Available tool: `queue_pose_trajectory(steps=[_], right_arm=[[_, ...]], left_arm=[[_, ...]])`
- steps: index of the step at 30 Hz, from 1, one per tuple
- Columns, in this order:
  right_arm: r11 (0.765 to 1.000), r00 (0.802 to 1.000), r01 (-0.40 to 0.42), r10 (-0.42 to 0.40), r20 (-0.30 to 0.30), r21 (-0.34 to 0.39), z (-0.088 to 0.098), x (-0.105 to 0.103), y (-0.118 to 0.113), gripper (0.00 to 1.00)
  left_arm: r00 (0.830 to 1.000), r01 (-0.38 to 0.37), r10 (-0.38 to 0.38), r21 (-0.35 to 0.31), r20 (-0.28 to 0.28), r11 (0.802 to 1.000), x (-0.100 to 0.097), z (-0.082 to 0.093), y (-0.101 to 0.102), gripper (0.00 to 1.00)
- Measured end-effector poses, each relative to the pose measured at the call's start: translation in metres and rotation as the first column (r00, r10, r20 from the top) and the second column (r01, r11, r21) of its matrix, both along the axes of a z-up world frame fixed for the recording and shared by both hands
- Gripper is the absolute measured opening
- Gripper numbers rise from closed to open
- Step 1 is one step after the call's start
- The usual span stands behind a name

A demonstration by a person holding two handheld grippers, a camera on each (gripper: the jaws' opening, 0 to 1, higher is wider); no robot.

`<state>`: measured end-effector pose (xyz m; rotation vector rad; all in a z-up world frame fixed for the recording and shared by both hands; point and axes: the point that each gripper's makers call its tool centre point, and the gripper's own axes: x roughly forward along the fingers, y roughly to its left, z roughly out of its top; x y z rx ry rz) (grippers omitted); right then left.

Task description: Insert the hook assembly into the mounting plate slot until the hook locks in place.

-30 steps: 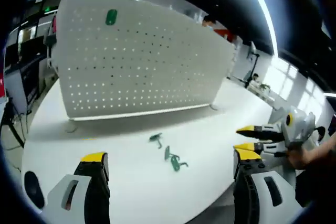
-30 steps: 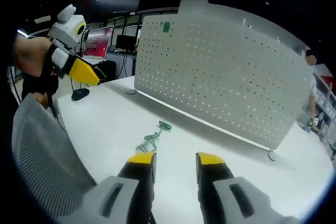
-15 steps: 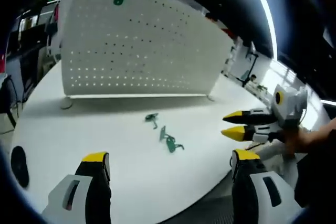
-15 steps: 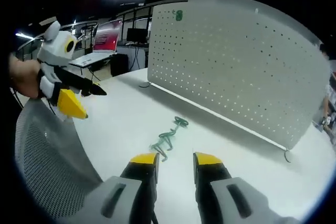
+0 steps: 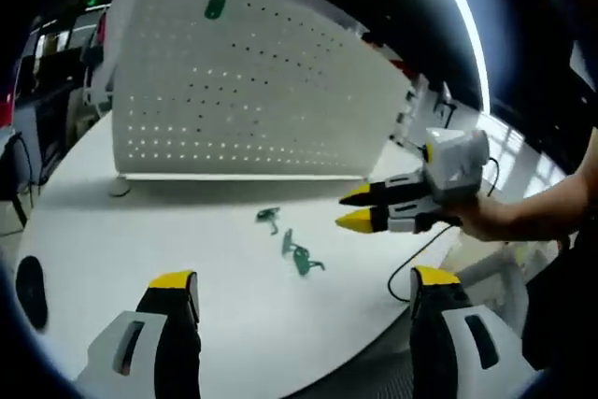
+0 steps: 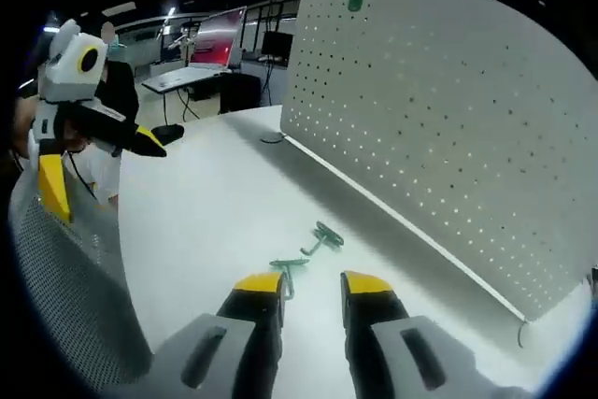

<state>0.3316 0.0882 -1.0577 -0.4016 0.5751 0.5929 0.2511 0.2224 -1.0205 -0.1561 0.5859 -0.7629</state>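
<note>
I hold the right gripper (image 6: 310, 284) narrowly parted and empty above the green hooks (image 6: 306, 249) lying on the table (image 6: 206, 203) before the pegboard (image 6: 448, 119), ready to pick; the left gripper (image 5: 304, 287) waits wide apart, empty.

Your right gripper (image 6: 311, 284) rises from the bottom of the right gripper view with its yellow-tipped jaws a narrow gap apart and nothing between them, held above the white table (image 6: 206, 212). Just beyond the tips lie the green hook pieces (image 6: 308, 249) on the table, in front of the white perforated mounting plate (image 6: 448, 128), which stands upright and carries a green piece (image 6: 355, 0) near its top edge. At the left your left gripper (image 6: 70, 128) shows with its jaws spread wide, a grey mesh chair back (image 6: 65, 306) below it.
</note>
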Motion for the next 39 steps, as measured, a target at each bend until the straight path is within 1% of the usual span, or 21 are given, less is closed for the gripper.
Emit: queue_pose_trajectory(steps=[3,4,6,7,9,14,15,16,17,20,23,25,27,28,30,31,33,35,39], right_arm=[[1.0,1.0,-0.015,0.014,-0.025,-0.006,-0.008,0.015,0.0,0.2],[1.0,0.999,-0.014,0.014,-0.03,-0.003,-0.01,0.019,0.001,0.2],[1.0,0.998,-0.019,0.018,-0.059,-0.002,-0.018,0.026,0.002,0.2],[1.0,0.998,-0.019,0.019,-0.063,0.001,-0.021,0.03,0.003,0.2],[1.0,0.996,-0.023,0.024,-0.09,0.006,-0.028,0.036,0.006,0.19],[0.998,0.99,-0.055,0.05,-0.128,-0.031,-0.046,0.052,0.01,0.17],[0.998,0.989,-0.057,0.056,-0.139,-0.004,-0.047,0.056,0.013,0.17],[0.999,0.988,-0.041,0.045,-0.148,0.028,-0.046,0.059,0.016,0.17],[0.999,0.986,-0.039,0.043,-0.158,0.027,-0.048,0.063,0.017,0.17],[0.998,0.985,-0.065,0.064,-0.157,-0.004,-0.052,0.071,0.02,0.16],[0.996,0.981,-0.09,0.086,-0.176,-0.015,-0.059,0.078,0.021,0.16],[0.995,0.974,-0.095,0.09,-0.207,-0.017,-0.064,0.081,0.021,0.16],[0.995,0.971,-0.099,0.098,-0.218,0.007,-0.065,0.083,0.024,0.14],[0.994,0.971,-0.107,0.106,-0.215,0.006,-0.065,0.084,0.026,0.13],[0.992,0.969,-0.123,0.119,-0.216,-0.006,-0.064,0.086,0.028,0.09],[0.987,0.963,-0.157,0.146,-0.227,-0.03,-0.066,0.086,0.028,0.07],[0.986,0.956,-0.165,0.152,-0.253,-0.033,-0.07,0.085,0.029,0.06],[0.984,0.953,-0.176,0.162,-0.255,-0.034,-0.071,0.085,0.03,0.04],[0.978,0.95,-0.205,0.188,-0.251,-0.045,-0.07,0.083,0.031,0.04]], left_arm=[[1.0,-0.019,0.019,-0.022,-0.019,1.0,0.002,0.0,0.002,0.95],[1.0,-0.02,0.02,-0.021,-0.02,1.0,0.002,-0.001,0.002,0.94],[0.999,-0.025,0.025,-0.019,-0.02,1.0,0.002,-0.001,0.003,0.94],[0.999,-0.029,0.028,-0.018,-0.019,0.999,0.002,-0.001,0.003,0.93],[0.999,-0.036,0.036,-0.004,-0.01,0.999,0.003,-0.001,0.006,0.89],[0.998,-0.061,0.061,-0.008,-0.014,0.998,0.007,-0.002,0.011,0.88],[0.998,-0.067,0.067,-0.006,-0.013,0.998,0.008,-0.002,0.012,0.87],[0.997,-0.075,0.075,-0.001,-0.006,0.997,0.009,-0.001,0.013,0.86],[0.997,-0.08,0.08,0.002,0.0,0.997,0.009,-0.001,0.014,0.85],[0.997,-0.08,0.08,0.016,0.012,0.997,0.009,0.0,0.013,0.82],[0.998,-0.066,0.066,0.031,-0.003,0.997,0.007,-0.004,0.013,0.81],[0.998,-0.069,0.069,0.027,-0.008,0.997,0.008,-0.005,0.013,0.81],[0.997,-0.076,0.076,0.022,-0.019,0.997,0.008,-0.005,0.014,0.8],[0.997,-0.078,0.078,0.021,-0.015,0.997,0.008,-0.005,0.014,0.78],[0.997,-0.082,0.082,0.019,-0.014,0.996,0.008,-0.004,0.015,0.77],[0.996,-0.083,0.084,0.019,-0.016,0.996,0.008,-0.004,0.015,0.78],[0.996,-0.086,0.086,0.024,-0.014,0.996,0.008,-0.004,0.015,0.77],[0.996,-0.084,0.085,0.023,-0.017,0.996,0.008,-0.005,0.015,0.76],[0.997,-0.075,0.076,0.03,-0.023,0.997,0.007,-0.007,0.014,0.75]])
